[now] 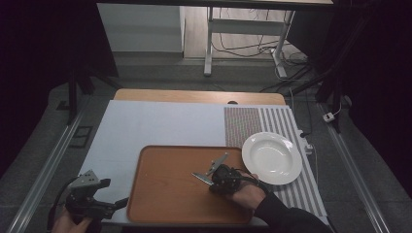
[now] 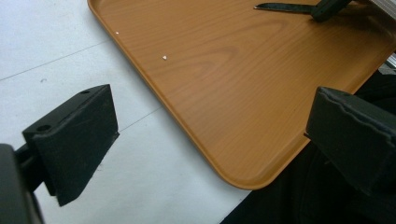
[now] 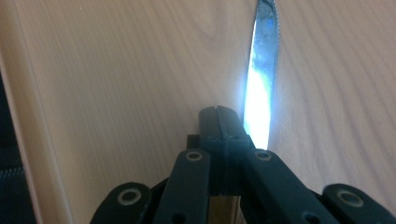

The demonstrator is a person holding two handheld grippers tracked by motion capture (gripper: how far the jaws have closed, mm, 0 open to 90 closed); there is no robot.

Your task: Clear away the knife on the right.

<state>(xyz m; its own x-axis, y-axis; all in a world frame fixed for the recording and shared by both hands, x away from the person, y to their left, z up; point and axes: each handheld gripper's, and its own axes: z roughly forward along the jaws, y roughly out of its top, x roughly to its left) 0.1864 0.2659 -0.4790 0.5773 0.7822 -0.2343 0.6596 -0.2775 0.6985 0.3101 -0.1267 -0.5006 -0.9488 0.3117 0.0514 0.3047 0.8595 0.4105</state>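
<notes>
— What does the right gripper (image 1: 210, 178) have?

— Its two black jaws are pressed together, and a slim steel table knife with a serrated edge (image 3: 260, 93) runs out past them over the tray. The blade sits against one side of the jaw tips; the handle is hidden under them, so it looks clamped, though I can't quite see the contact.

— And where is the knife?

— Low over the rectangular, rounded-corner tray of orange-brown wood-grain laminate (image 1: 160, 194), towards its right half. From the high view the shiny blade points left.

— The left gripper (image 1: 111, 203)?

— Released: its blocky, matte black jaws stand wide apart with nothing between them, just off the tray's near left corner, above the smooth pale mat (image 1: 145, 126).

— Anything else?

— A round, glossy white ceramic plate (image 1: 272, 158) lies right of the tray on a striped woven cloth (image 1: 272, 121).
</notes>
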